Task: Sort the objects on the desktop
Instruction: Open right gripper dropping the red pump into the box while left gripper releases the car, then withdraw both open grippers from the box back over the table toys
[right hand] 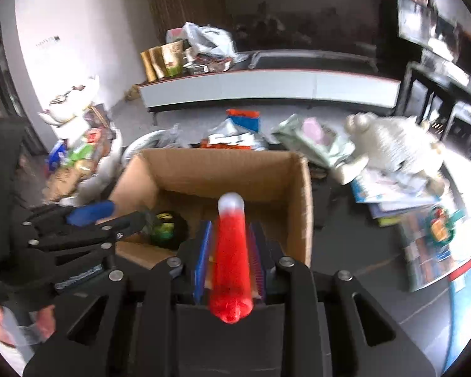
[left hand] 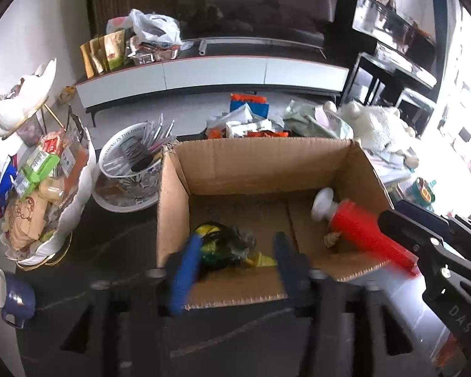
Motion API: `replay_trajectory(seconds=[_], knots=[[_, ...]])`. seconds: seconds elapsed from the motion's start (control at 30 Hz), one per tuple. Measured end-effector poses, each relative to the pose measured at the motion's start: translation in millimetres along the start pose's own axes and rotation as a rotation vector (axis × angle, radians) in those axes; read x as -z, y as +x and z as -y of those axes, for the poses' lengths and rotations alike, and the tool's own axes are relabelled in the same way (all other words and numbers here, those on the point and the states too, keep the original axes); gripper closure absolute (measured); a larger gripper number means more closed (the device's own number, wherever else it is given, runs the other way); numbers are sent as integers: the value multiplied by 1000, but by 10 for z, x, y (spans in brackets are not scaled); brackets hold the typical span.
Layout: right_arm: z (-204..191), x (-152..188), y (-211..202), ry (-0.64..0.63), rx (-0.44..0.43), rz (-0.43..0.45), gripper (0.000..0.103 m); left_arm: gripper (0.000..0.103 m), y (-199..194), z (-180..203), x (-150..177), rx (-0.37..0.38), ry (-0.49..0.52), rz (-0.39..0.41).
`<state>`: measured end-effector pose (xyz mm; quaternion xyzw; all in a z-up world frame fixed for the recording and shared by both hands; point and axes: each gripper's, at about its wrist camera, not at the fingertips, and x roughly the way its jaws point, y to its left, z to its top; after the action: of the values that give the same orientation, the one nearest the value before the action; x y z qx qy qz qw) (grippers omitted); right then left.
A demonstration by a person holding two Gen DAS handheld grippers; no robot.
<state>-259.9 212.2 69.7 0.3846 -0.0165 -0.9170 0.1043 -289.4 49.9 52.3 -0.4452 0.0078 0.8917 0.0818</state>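
Note:
An open cardboard box [left hand: 260,163] stands on the dark table; it also shows in the right wrist view [right hand: 223,169]. Inside lies a crumpled yellow, green and black wrapper [left hand: 223,245], also seen in the right wrist view [right hand: 166,231]. My left gripper [left hand: 235,267] is open and empty over the box's near wall, above the wrapper. My right gripper [right hand: 230,251] is shut on a red tube with a white cap [right hand: 232,251]. In the left wrist view the tube [left hand: 361,229] pokes over the box's right wall, white cap inside.
A tiered white dish of snacks [left hand: 44,188] and a white bowl of utensils [left hand: 132,169] stand left of the box. A blue mug [left hand: 14,295] sits at the near left. Packets [left hand: 251,119], a plush toy [right hand: 395,147] and books [right hand: 392,194] lie behind and right.

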Motion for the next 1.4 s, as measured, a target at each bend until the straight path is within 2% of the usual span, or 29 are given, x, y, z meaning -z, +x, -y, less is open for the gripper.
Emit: replay_trajectory(seconds=[0.03,0.1,0.13,0.27,0.5,0.53,0.57,0.6,0.67,0.77,0.9,1.03,1.27,1.4], knots=[[9,-6,-10,5,1,6,71,43,-14,-7,-7,-4,-5,8],[36,-23,-42,22,-5,25,43,40,-51,-5,-22,-29,-2,21],[43,-31,-55,22,-7,29,39,38,-69,3,-28,-41,3,26],[45,-42,-149,17,-1,54,39,36,-121,9,-30,-24,6,26],[65,6,-319,42,-21,85,38,36,-187,17,32,-36,14,12],[68,14,-335,46,-25,88,36,33,-200,29,48,-41,22,12],[64,27,-356,47,-27,89,30,25,-214,36,64,-38,26,13],[58,42,-374,45,-27,89,21,22,-228,40,79,-29,27,17],[40,74,-405,35,-20,89,15,9,-264,41,108,-14,28,25],[23,127,-452,19,-8,100,7,2,-315,47,154,-7,41,31],[26,184,-513,11,-17,98,2,1,-297,14,200,23,40,-7],[2,250,-617,-6,-11,120,1,1,-280,-24,276,5,42,-12],[-62,392,-864,-36,-50,174,1,1,-403,-33,448,9,65,26],[-125,506,-953,-73,-38,190,1,1,-481,-98,537,12,47,40]])
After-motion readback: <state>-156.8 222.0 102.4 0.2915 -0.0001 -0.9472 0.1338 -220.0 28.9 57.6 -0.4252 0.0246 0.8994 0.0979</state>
